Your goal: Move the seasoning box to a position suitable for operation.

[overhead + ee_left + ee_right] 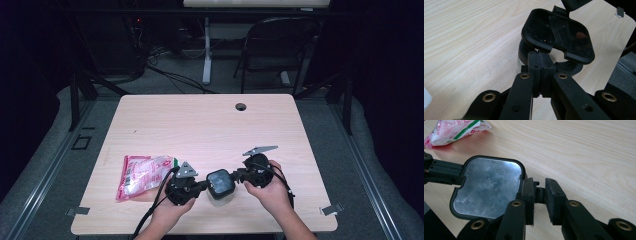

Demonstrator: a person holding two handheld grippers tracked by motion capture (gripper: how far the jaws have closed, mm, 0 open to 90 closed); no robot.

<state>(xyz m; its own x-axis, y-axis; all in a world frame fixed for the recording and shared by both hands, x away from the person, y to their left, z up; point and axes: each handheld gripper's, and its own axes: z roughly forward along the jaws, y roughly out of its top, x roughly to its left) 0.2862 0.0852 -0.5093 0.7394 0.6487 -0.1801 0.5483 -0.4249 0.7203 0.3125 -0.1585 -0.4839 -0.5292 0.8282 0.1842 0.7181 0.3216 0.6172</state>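
Note:
A small clear container [220, 200] with a black-framed lid [220, 182] stands near the table's front edge, between both hands. In the left gripper view the lid [556, 37] is tilted up off the container's black rim [571, 68]. My left gripper [541, 56] is shut, pads together, with its tips at that rim under the lid's notch. In the right gripper view my right gripper [540, 183] stands open around a small black tab [539, 193] at the lid's [487, 187] edge. Its left pad is against the lid frame and its right pad is apart from the tab.
A red and white snack bag [145, 175] lies on the table left of my left hand, and its corner [454, 130] shows in the right gripper view. The wooden table has a cable hole [241, 106] at the back. A folding chair [277, 45] stands beyond it.

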